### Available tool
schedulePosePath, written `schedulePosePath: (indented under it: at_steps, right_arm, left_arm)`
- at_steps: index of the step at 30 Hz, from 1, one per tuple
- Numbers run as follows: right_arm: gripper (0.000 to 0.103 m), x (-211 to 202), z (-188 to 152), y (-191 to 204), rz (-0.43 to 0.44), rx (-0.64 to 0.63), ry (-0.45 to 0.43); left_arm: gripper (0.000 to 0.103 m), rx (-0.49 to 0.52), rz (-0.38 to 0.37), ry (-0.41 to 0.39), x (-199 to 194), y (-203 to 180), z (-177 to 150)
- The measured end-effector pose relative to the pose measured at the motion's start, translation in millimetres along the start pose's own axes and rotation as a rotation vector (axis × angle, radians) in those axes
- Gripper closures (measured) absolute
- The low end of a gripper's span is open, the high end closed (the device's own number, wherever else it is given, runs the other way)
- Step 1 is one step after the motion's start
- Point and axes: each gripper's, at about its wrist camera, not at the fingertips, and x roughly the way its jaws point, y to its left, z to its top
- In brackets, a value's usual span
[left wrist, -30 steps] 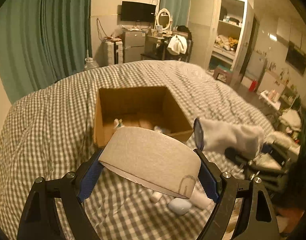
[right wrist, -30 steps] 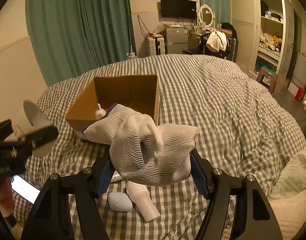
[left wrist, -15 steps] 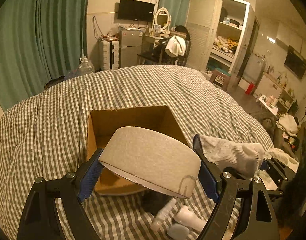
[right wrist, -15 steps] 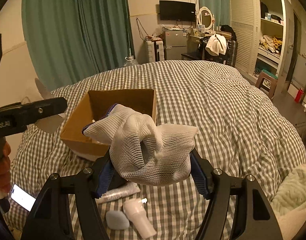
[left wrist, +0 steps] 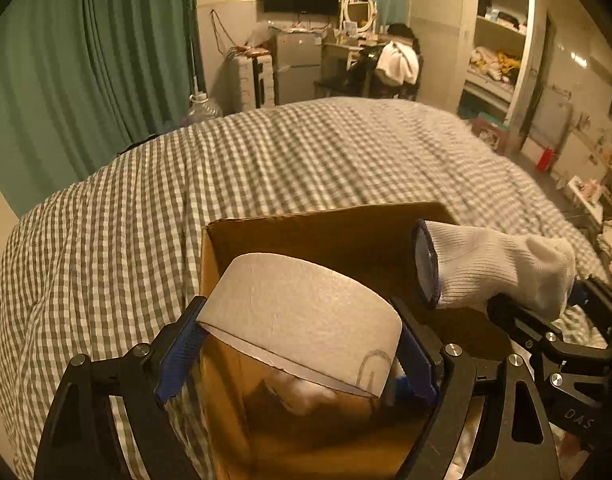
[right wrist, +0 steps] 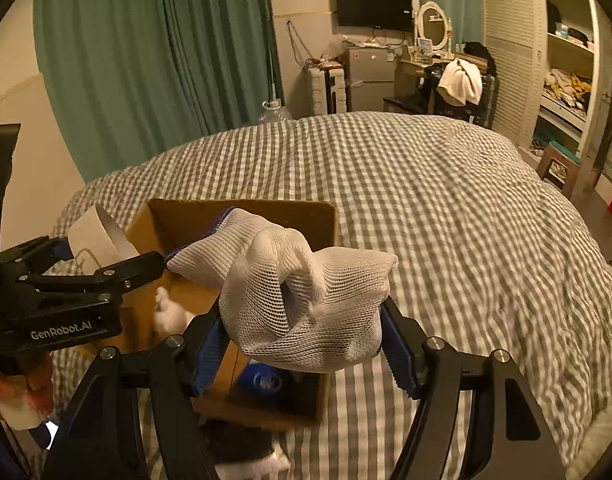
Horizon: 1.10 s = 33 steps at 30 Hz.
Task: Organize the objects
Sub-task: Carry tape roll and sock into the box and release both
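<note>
My left gripper (left wrist: 298,344) is shut on a wide roll of beige tape (left wrist: 302,320) and holds it over the open cardboard box (left wrist: 325,232) on the checked bed. My right gripper (right wrist: 302,340) is shut on a white mesh sock (right wrist: 302,284) with a blue cuff, held above the same box (right wrist: 242,210). The sock (left wrist: 493,268) and right gripper show at the right of the left wrist view. The left gripper with the tape roll (right wrist: 98,236) shows at the left of the right wrist view. Small white things lie inside the box (right wrist: 170,312).
The grey checked duvet (right wrist: 445,208) spreads wide beyond and right of the box. A dark blue round thing (right wrist: 266,380) and a white item (right wrist: 250,464) lie near the box's near side. Green curtains, a fridge and a wardrobe stand far behind.
Both grippers moved forward over the bed with their loads; the box now sits right under them. The loose items on the duvet have dropped out of the left view.
</note>
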Motion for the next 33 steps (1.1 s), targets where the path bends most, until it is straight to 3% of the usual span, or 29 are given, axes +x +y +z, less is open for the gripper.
schedulePosePath:
  at_steps: [5, 9, 12, 26, 33]
  right_arm:
    - [0.032, 17.0, 5.7, 4.3, -0.017, -0.037, -0.029]
    - [0.014, 10.3, 7.2, -0.5, 0.029, -0.022, -0.07]
    - [0.01, -7.2, 5.6, -4.4, 0.043, -0.001, -0.103]
    - [0.009, -127.2, -8.9, -2.5, -0.06, -0.027, -0.181]
    - [0.009, -176.5, -39.1, 8.5, -0.082, -0.06, -0.188]
  left_arm:
    - [0.014, 0.044, 0.029, -0.018, 23.7, -1.8, 6.7]
    - [0.013, 0.063, 0.019, -0.014, 29.8, -10.5, 10.5]
    - [0.004, 0.071, 0.029, -0.01, 22.3, -13.3, 8.8]
    - [0.001, 0.042, 0.046, -0.148, -108.9, -14.5, -21.6]
    - [0.001, 0.017, 0.045, -0.18, -144.1, -24.2, -53.4]
